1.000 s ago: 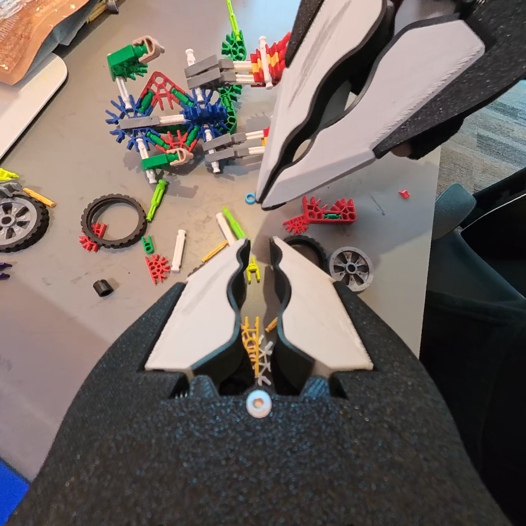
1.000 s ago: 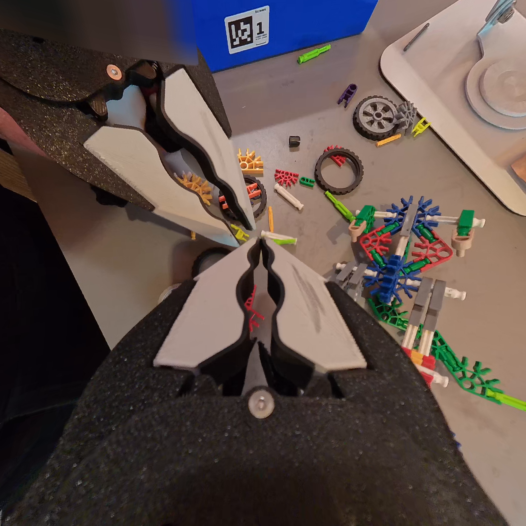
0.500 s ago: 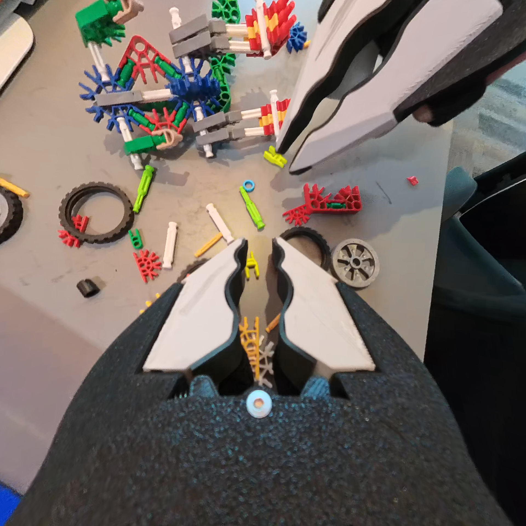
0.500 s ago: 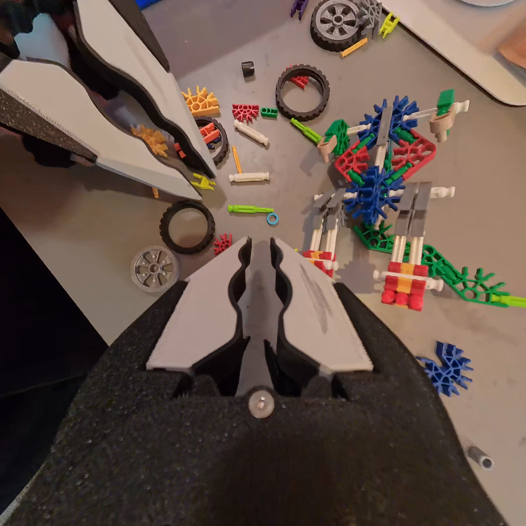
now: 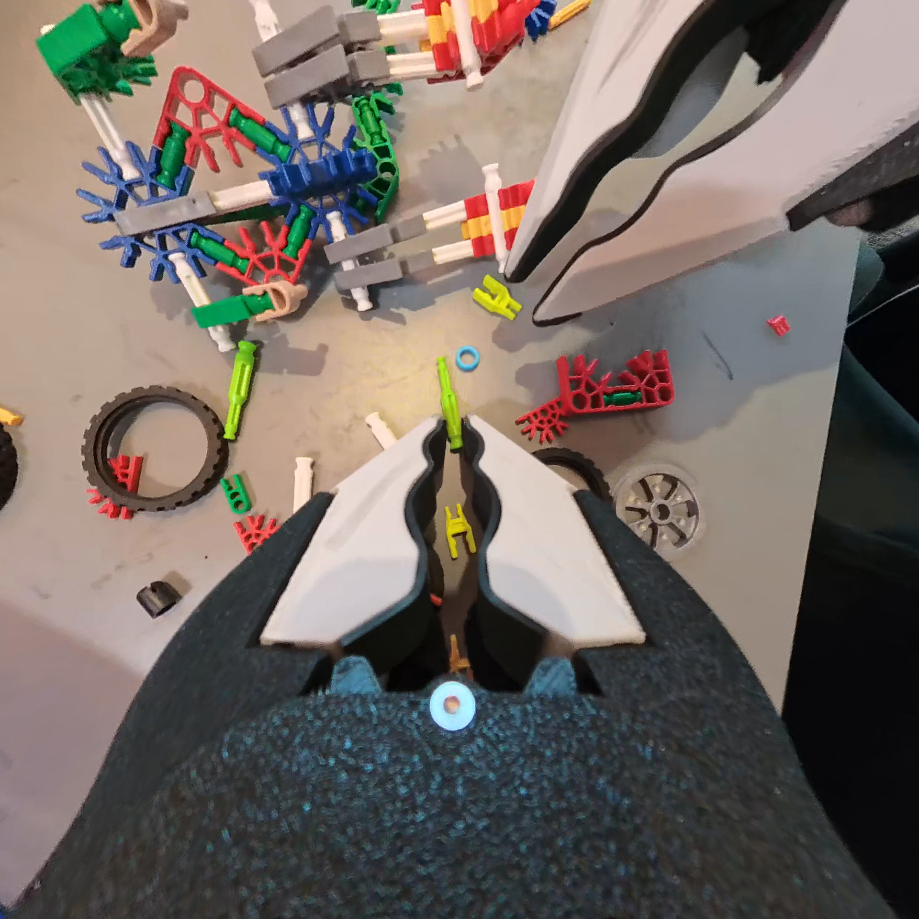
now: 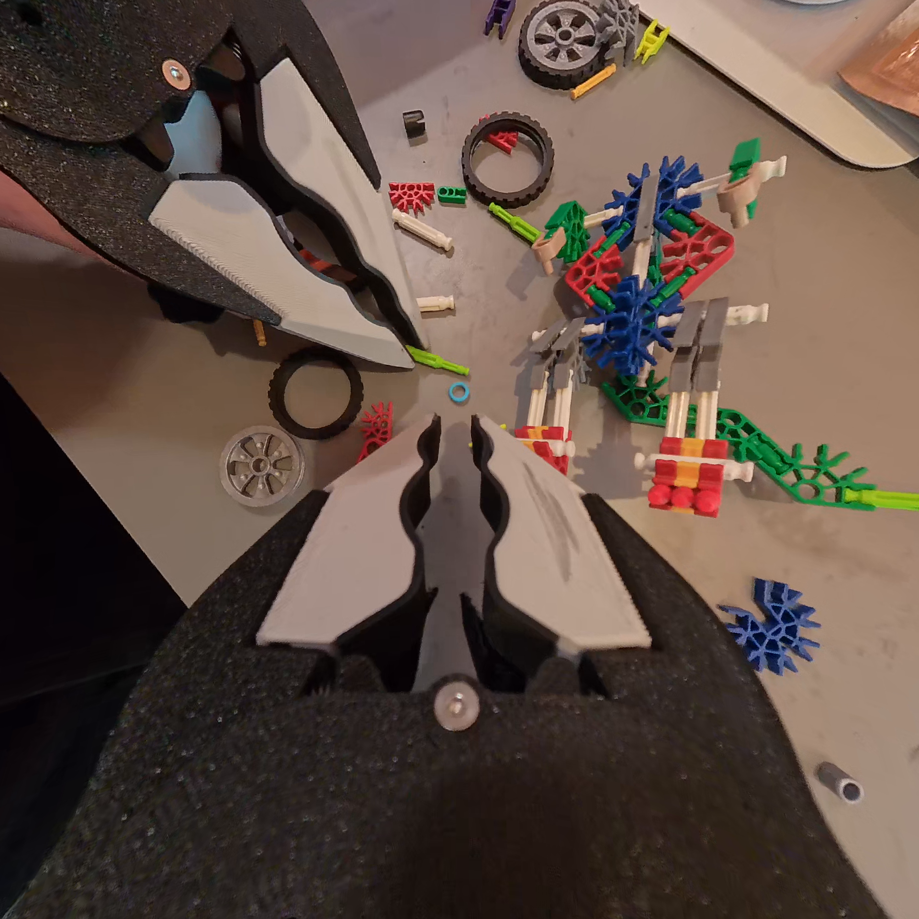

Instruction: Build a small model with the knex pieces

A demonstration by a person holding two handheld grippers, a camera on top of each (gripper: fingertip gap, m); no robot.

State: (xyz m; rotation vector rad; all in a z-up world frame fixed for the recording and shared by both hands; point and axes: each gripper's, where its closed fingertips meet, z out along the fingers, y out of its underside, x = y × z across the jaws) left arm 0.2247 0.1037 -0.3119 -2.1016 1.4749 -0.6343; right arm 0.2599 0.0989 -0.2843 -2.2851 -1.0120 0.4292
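My left gripper is shut on one end of a lime green rod, low over the grey table. The rod sticks out past the fingertips toward a small blue ring. In the right wrist view the left gripper comes in from the upper left with the rod at its tip. My right gripper is slightly open and empty, just short of the blue ring. In the left wrist view the right gripper hangs beside a yellow clip.
A built model of blue, red, green and grey pieces lies beyond the grippers. Loose parts lie around: a black tyre, a grey wheel hub, a red connector assembly, white rods. The table edge runs along the right. Across from one pair of fingers to the other is roughly 5 centimetres.
My left gripper moved forward and closed on the lime green rod. My right gripper drew back from the left one toward the model and opened a little.
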